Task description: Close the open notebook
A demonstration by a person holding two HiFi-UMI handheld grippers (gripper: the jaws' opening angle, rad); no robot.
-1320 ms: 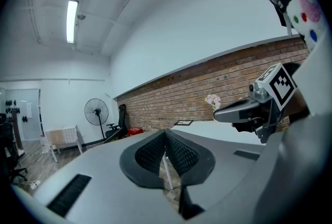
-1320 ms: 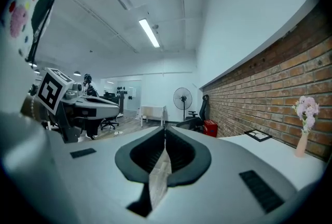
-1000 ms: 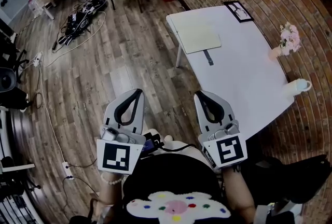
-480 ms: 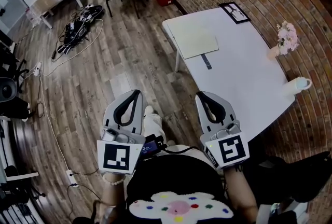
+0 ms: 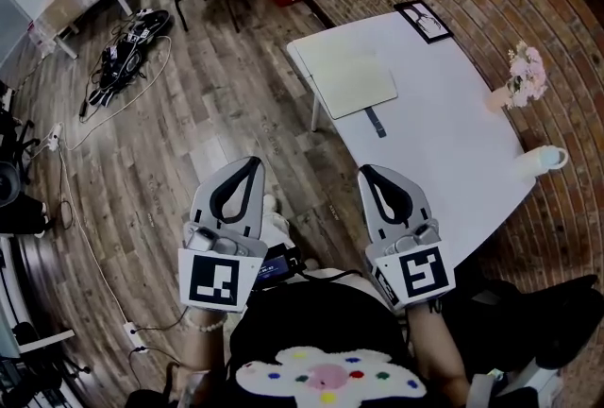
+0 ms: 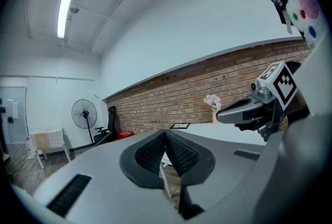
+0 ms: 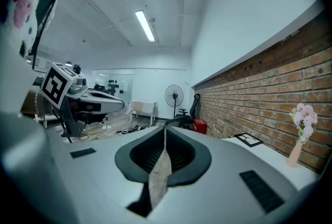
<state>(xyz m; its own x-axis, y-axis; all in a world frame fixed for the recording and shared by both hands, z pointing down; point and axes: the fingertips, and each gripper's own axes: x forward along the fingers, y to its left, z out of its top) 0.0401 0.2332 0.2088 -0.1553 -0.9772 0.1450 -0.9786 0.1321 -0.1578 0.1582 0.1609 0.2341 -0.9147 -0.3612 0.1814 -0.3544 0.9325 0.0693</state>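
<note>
At the far left corner of the white surface (image 5: 444, 137) lies the open pale-paged notebook (image 5: 351, 76), well apart from the left gripper (image 5: 249, 164) and right gripper (image 5: 368, 173), their jaws closed and empty, probably because neither is within reach yet.

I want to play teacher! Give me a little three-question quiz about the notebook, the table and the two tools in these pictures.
1. True or false: the left tool is holding the notebook.
2. Pick one. Where does the open notebook lie? A: on the wooden floor. B: on the white table. C: on the black chair.
3. Fill in the missing word: the jaws of the right tool are ____ with nothing between them.

Key: 1 false, because both tools are over the floor, apart from the notebook. 2 B. 3 shut.
</note>
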